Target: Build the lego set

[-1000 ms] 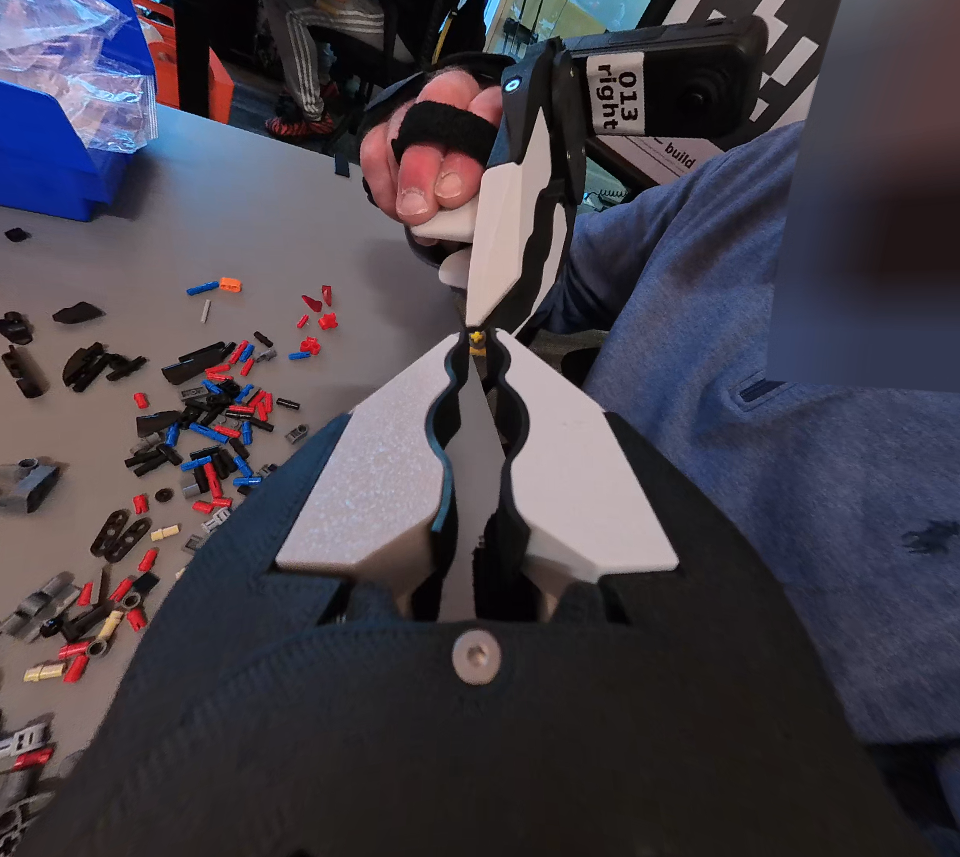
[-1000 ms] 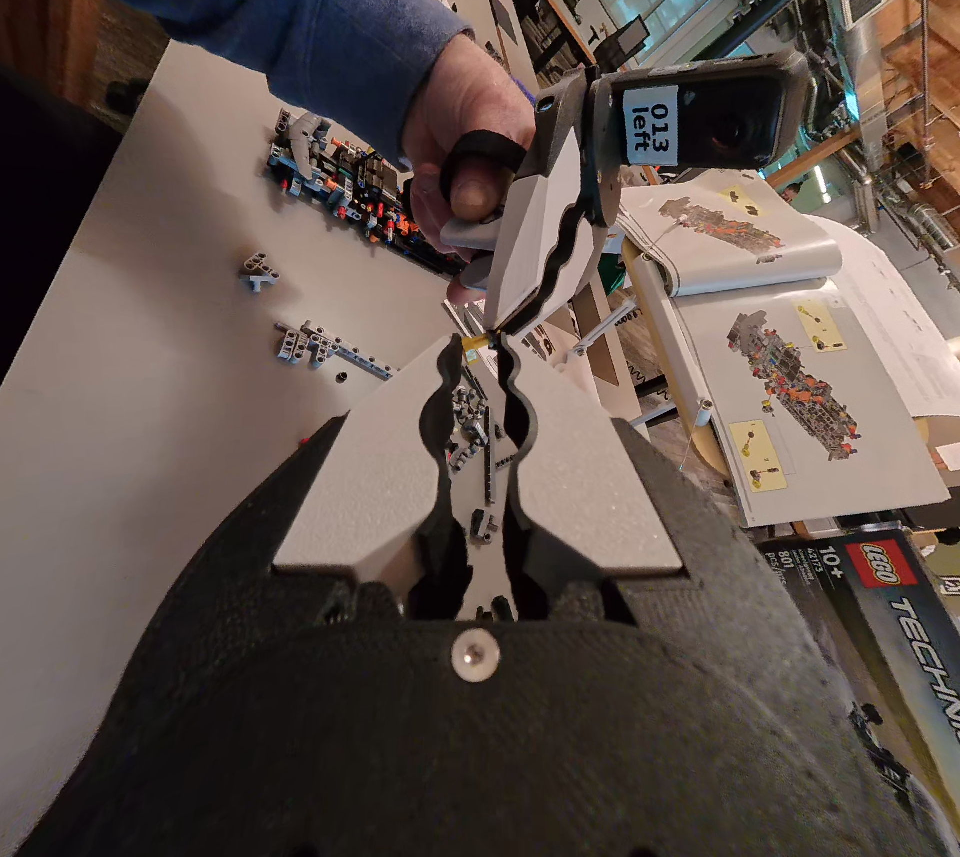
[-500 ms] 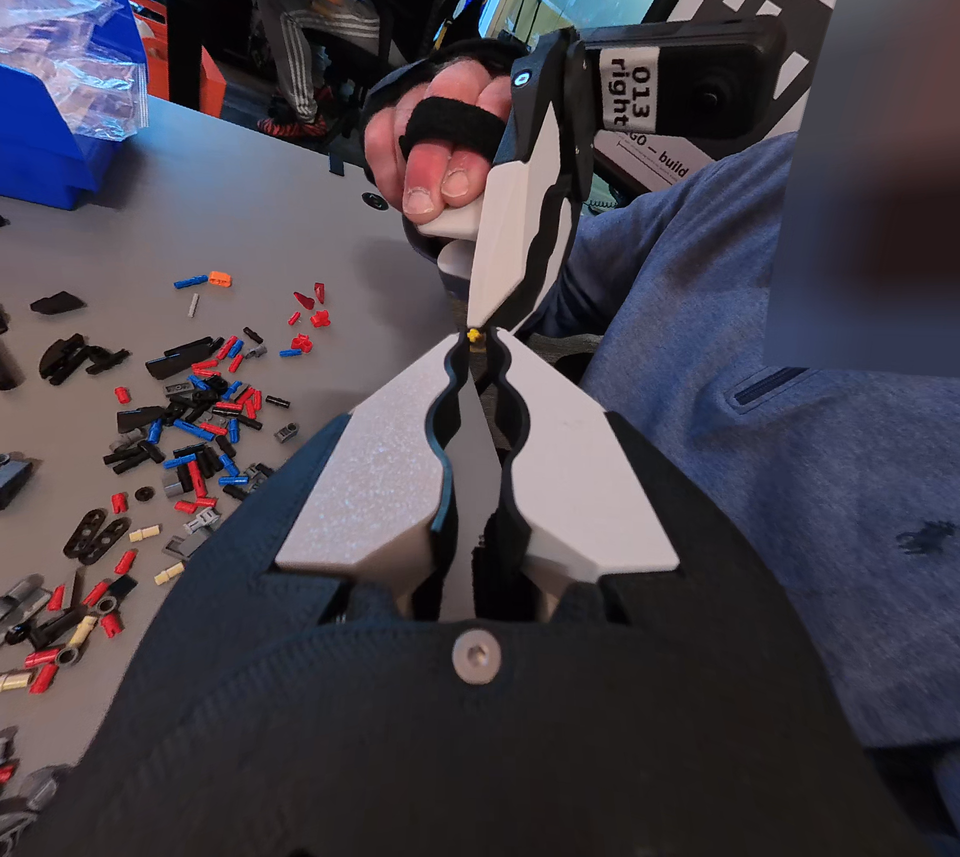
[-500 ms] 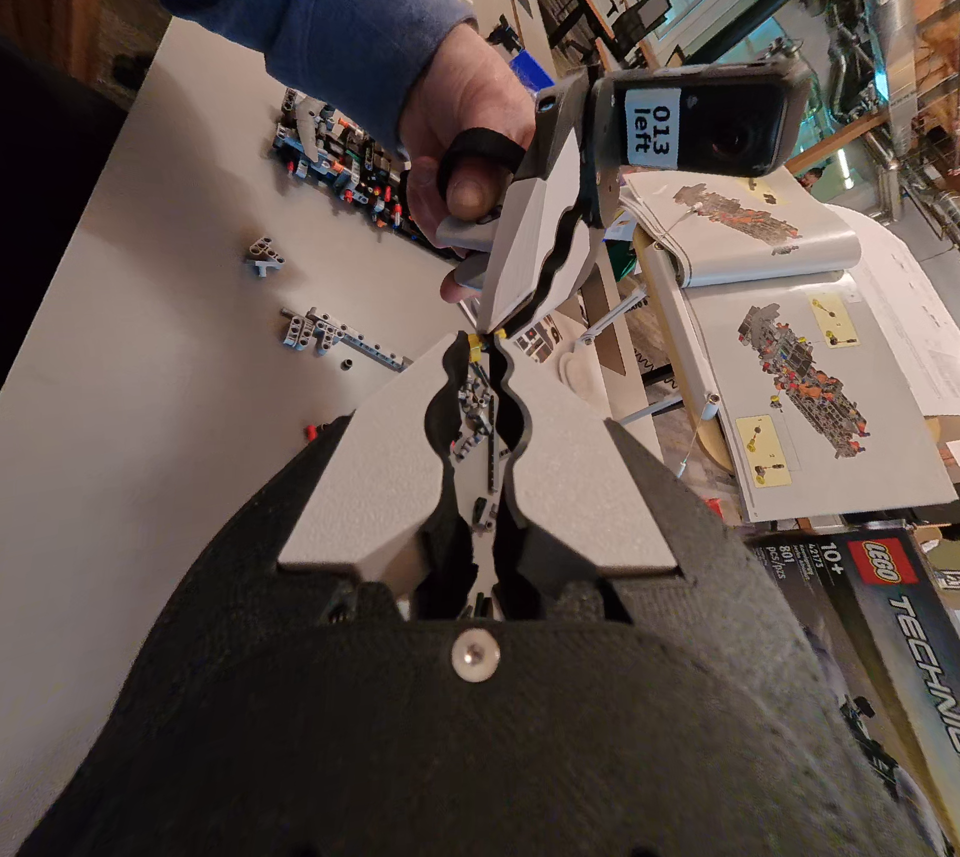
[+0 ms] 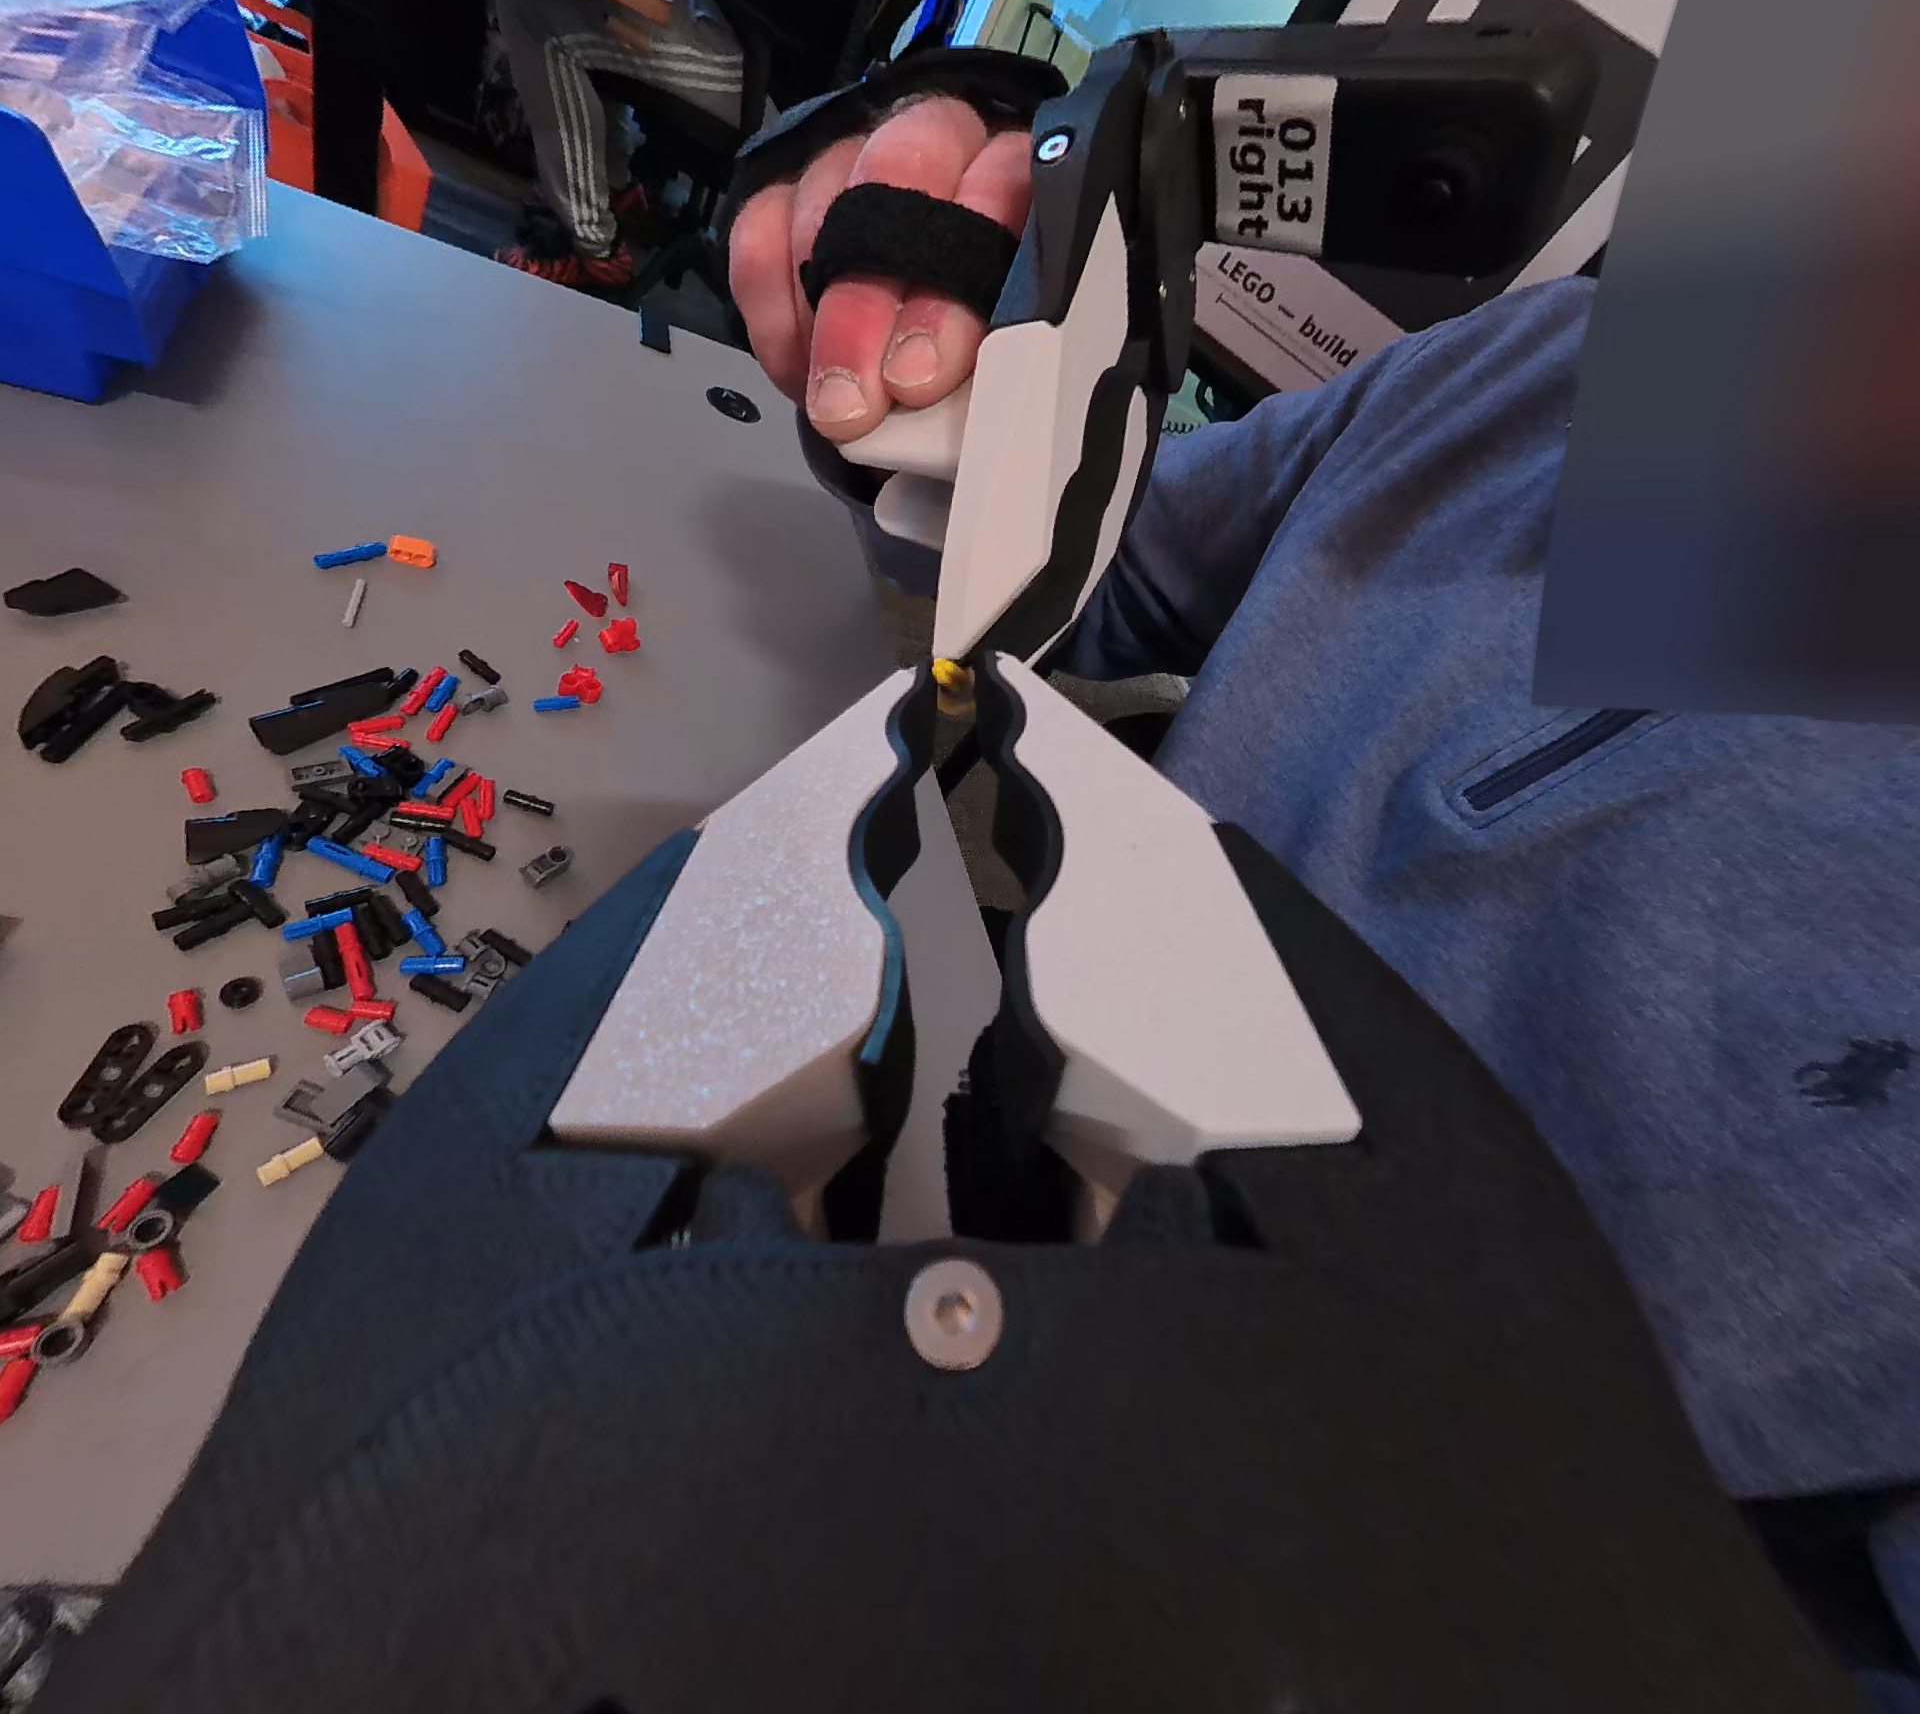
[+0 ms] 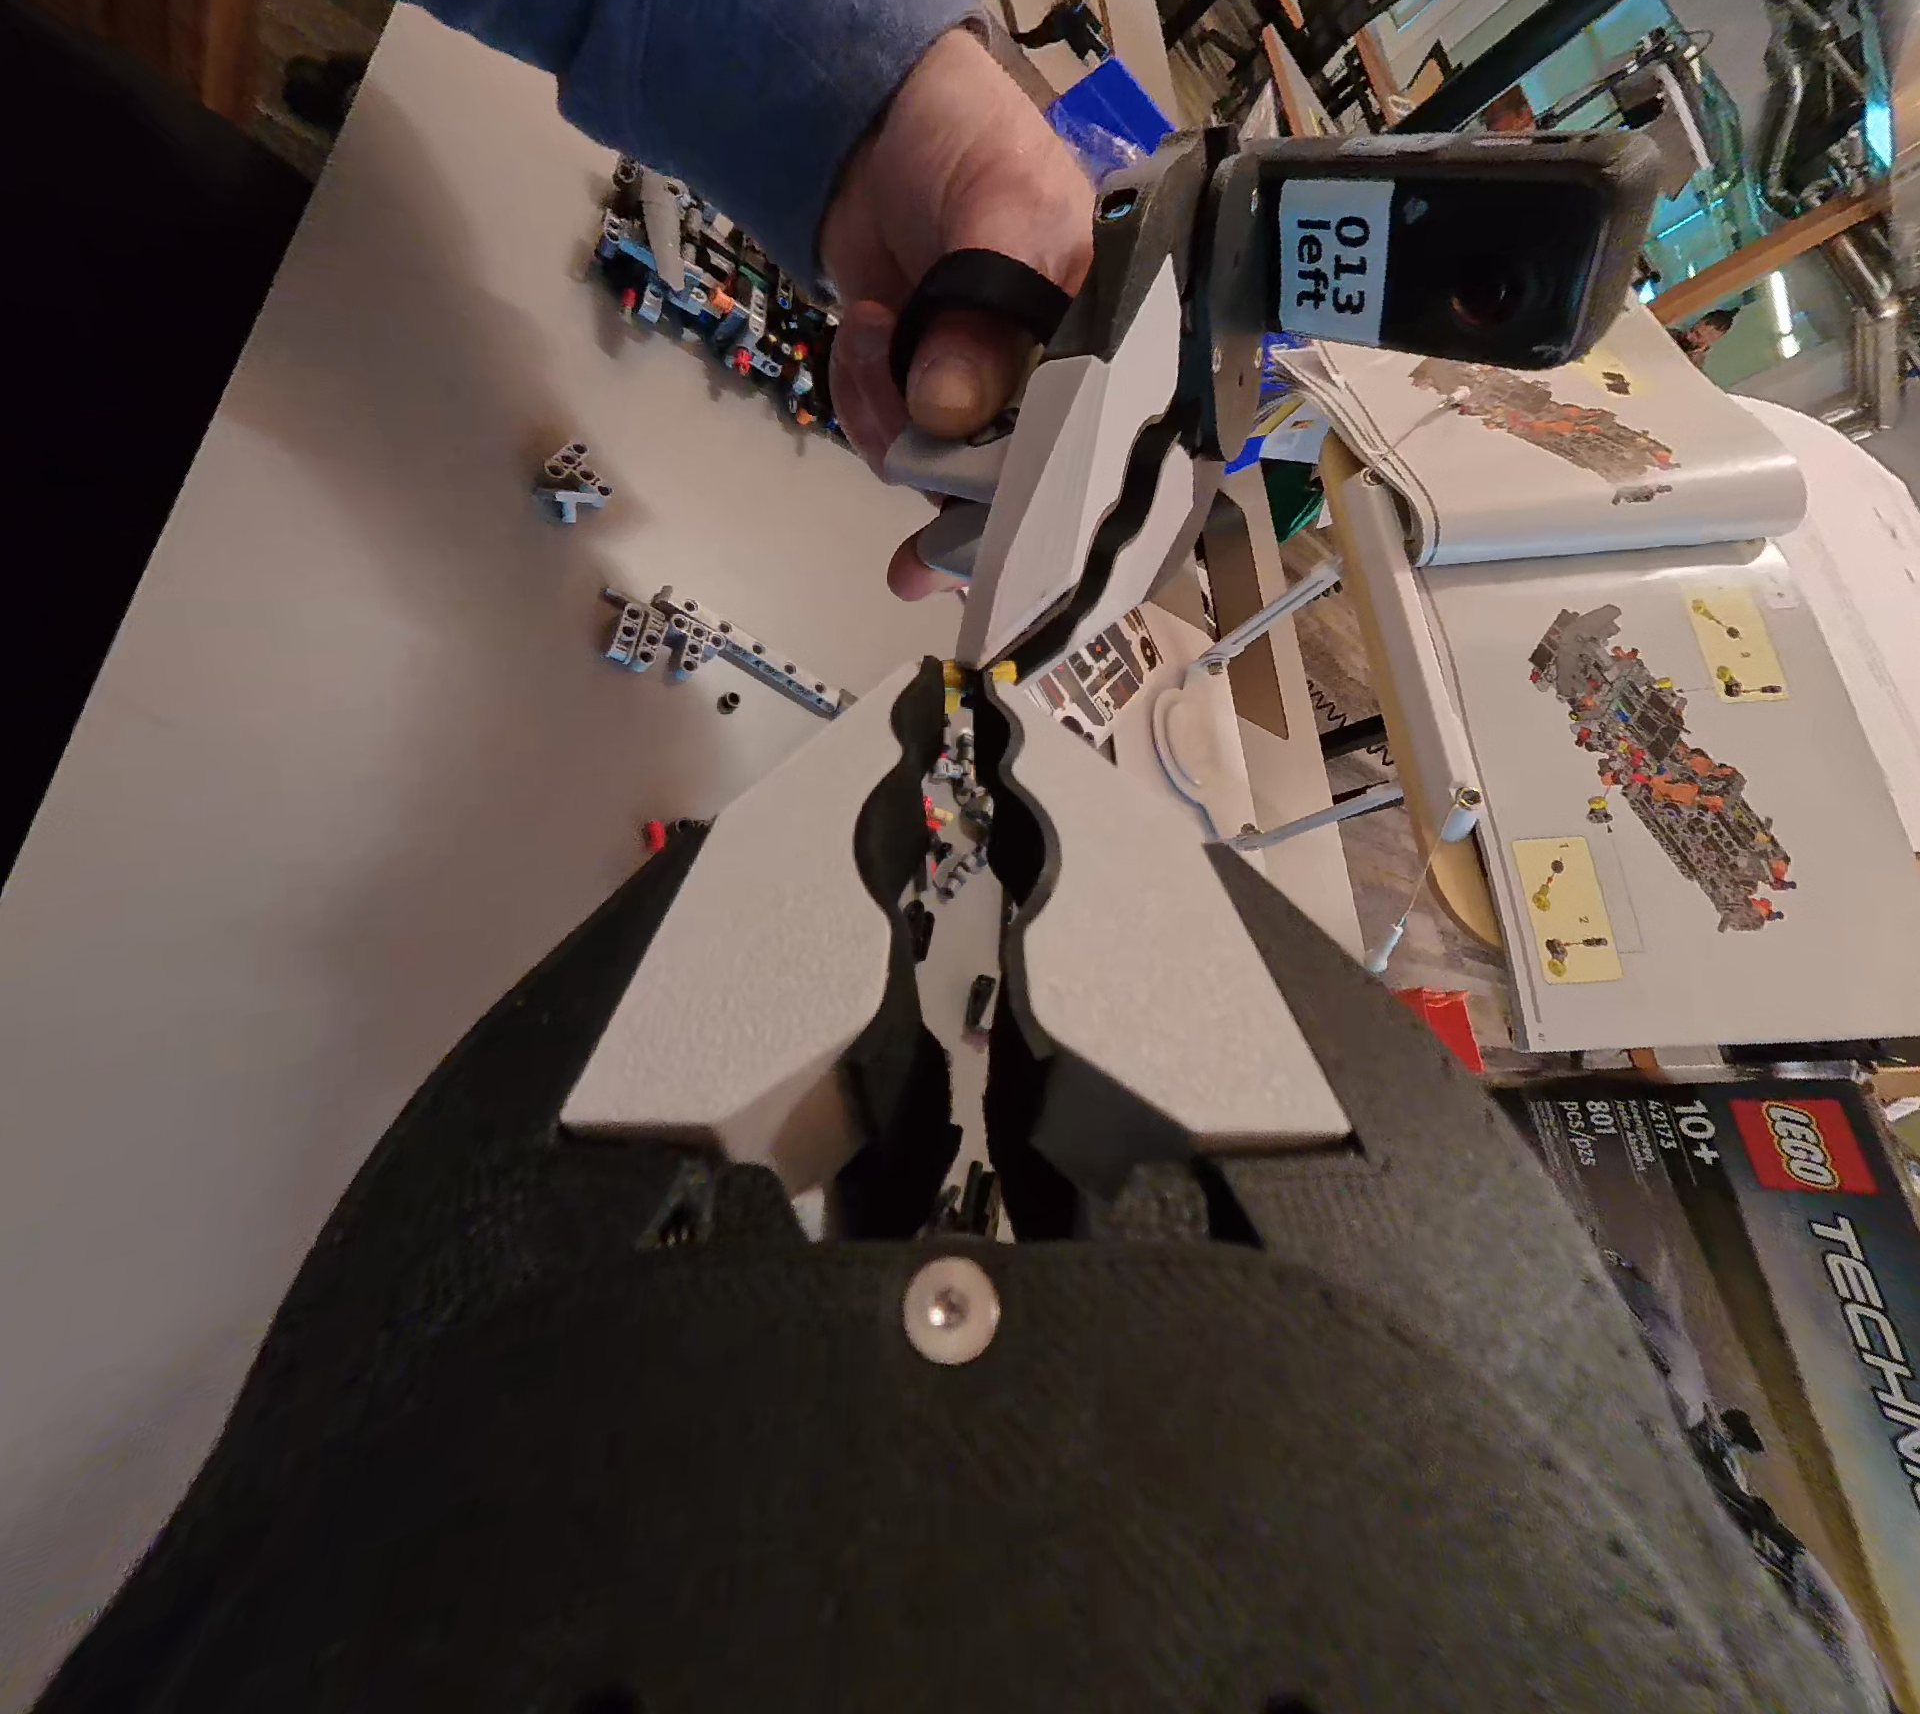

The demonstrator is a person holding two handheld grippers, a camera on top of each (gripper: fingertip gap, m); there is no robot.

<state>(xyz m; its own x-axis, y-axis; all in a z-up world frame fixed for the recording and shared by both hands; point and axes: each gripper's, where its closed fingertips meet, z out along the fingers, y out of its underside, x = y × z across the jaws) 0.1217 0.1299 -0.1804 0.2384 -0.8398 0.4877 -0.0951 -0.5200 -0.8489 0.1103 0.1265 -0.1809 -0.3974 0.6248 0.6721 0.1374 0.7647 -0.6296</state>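
Both grippers are held in the air, tip to tip, above the grey table (image 5: 520, 438). My left gripper (image 5: 954, 679) is shut on a small yellow lego piece (image 5: 947, 673). My right gripper (image 5: 966, 638) comes down from above and meets the same spot. In the right wrist view my right gripper (image 6: 961, 685) is shut, with yellow bits (image 6: 950, 675) showing at its tips, and the left gripper (image 6: 985, 652) presses in from above. How the yellow parts join is hidden between the tips.
Loose red, blue and black lego pieces (image 5: 343, 854) lie on the table at the left. A blue bin (image 5: 62, 282) with plastic bags stands behind them. A partial build (image 6: 717, 293), a grey beam assembly (image 6: 707, 646), the open instruction booklet (image 6: 1662, 781) and the lego box (image 6: 1818, 1249) also show. My left and right fingertips are right by each other.
Both grippers have stayed shut and tip to tip on the yellow piece. The pair has shifted slightly, so the table pieces drift left in the left wrist view.
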